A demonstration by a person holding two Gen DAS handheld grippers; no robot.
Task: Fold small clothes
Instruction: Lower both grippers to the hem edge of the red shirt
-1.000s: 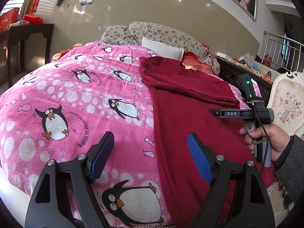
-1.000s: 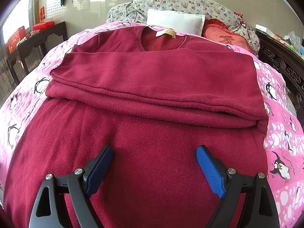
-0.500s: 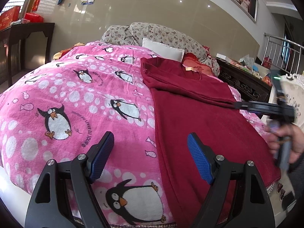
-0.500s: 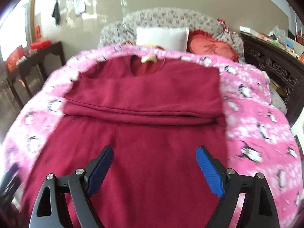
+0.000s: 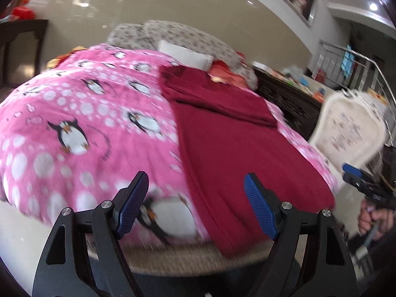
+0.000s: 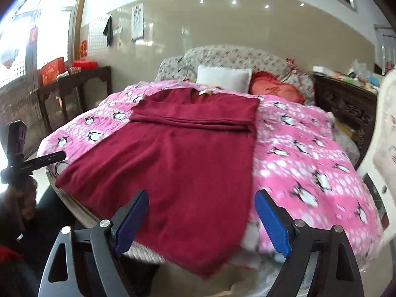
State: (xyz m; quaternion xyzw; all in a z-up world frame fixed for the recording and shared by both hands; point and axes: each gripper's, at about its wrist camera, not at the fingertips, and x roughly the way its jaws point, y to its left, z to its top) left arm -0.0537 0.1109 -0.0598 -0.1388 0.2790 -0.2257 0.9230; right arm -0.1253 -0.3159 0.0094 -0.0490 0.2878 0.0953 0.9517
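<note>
The dark red garment (image 6: 178,158) lies flat on the pink penguin blanket (image 6: 304,153) covering the bed, its far part folded over near the white pillow (image 6: 222,78), its near hem seemingly hanging over the bed's edge. Left tongs (image 5: 196,204) and right tongs (image 6: 201,222) both hover apart, holding nothing

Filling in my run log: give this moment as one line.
left gripper open, empty | right gripper open, empty | dark red fleece top flat on pink penguin blanket, sleeves folded across
</note>
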